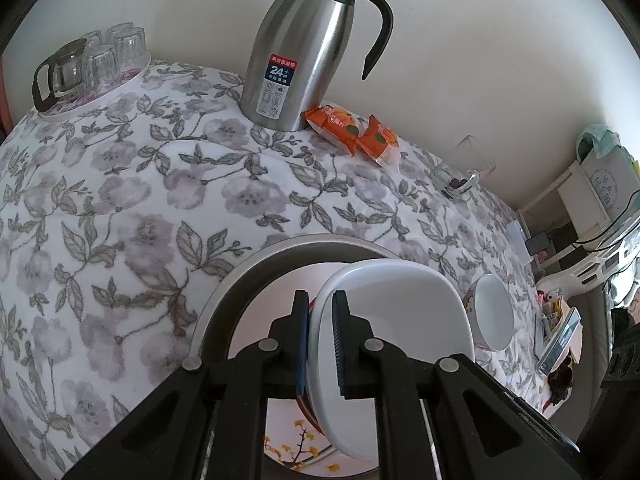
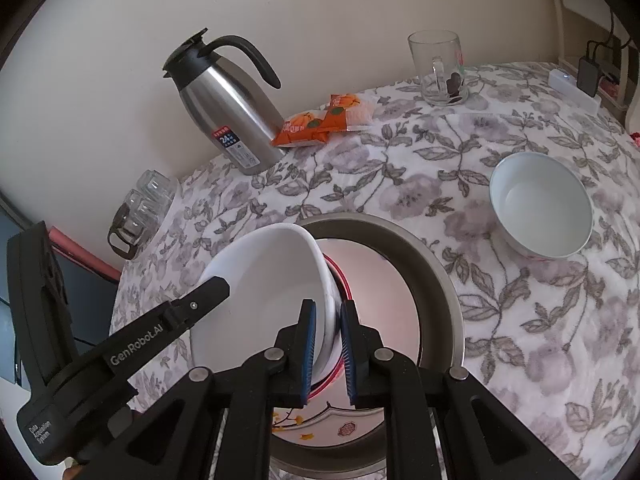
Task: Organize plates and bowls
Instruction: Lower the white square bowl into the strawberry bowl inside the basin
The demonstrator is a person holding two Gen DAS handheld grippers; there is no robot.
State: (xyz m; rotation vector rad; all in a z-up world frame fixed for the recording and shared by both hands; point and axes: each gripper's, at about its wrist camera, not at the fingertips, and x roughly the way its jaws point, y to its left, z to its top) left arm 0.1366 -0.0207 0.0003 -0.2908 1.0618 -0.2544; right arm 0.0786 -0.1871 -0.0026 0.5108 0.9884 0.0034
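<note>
Both hand-held grippers pinch opposite rims of one white bowl (image 2: 276, 280): the left hand-held gripper (image 1: 322, 344) and the right hand-held gripper (image 2: 328, 354). It tilts over a metal tray (image 2: 436, 280) holding a flowered plate (image 2: 380, 292), while another bowl (image 2: 540, 208) sits apart on the floral-clothed surface (image 2: 520, 320).

Left claw (image 1: 322, 344) clamped on rim of white plate (image 1: 384, 320), tilted over metal basin (image 1: 248, 276); white bowl (image 1: 494, 312) beside, on floral bench (image 1: 140, 200)
</note>
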